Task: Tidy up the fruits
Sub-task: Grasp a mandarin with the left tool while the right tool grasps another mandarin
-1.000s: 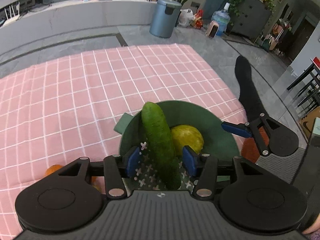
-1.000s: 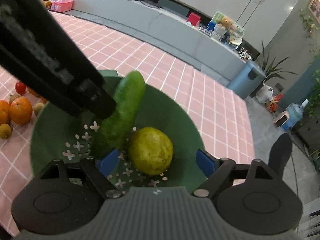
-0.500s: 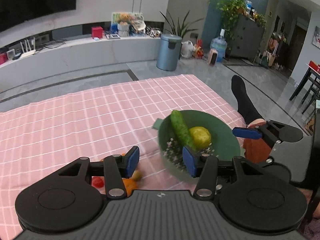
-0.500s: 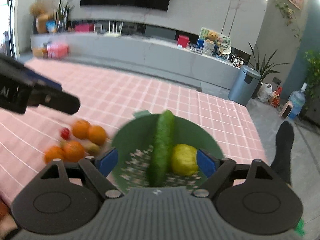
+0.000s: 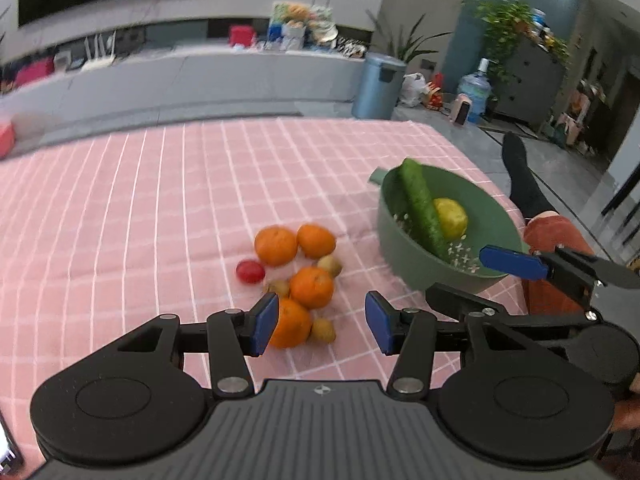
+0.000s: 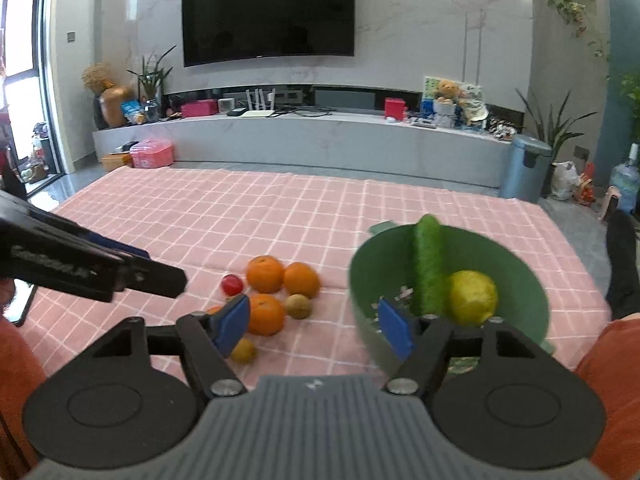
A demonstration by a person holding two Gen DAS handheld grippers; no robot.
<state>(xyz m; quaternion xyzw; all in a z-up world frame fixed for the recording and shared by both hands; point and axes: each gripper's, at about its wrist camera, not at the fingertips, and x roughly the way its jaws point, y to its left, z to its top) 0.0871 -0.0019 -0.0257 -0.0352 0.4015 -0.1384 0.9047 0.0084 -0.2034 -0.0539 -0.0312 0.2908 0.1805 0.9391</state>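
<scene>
A green bowl (image 5: 496, 222) (image 6: 524, 276) at the table's right edge holds a cucumber (image 5: 422, 204) (image 6: 428, 268) and a yellow lemon (image 5: 451, 218) (image 6: 472, 298). Left of it lies a cluster of several oranges (image 5: 276, 246) (image 6: 265, 274), a red tomato (image 5: 250, 271) (image 6: 232, 285) and small brown-yellow fruits (image 5: 331, 266) (image 6: 298, 306). My left gripper (image 5: 320, 324) is open and empty, pulled back above the nearest orange (image 5: 291, 322). My right gripper (image 6: 314, 326) is open and empty, between the cluster and the bowl.
The table wears a pink checked cloth (image 5: 140, 208) (image 6: 224, 212). The person's red-trousered leg (image 5: 552, 232) and black sock (image 6: 622, 256) lie beside the bowl. The other gripper's finger (image 6: 92, 264) reaches in from the left. A blue bin (image 6: 524, 168) stands beyond.
Both grippers have drawn back and up from the bowl, leaving the cucumber in it. The left view has swung left, bringing the orange cluster into sight.
</scene>
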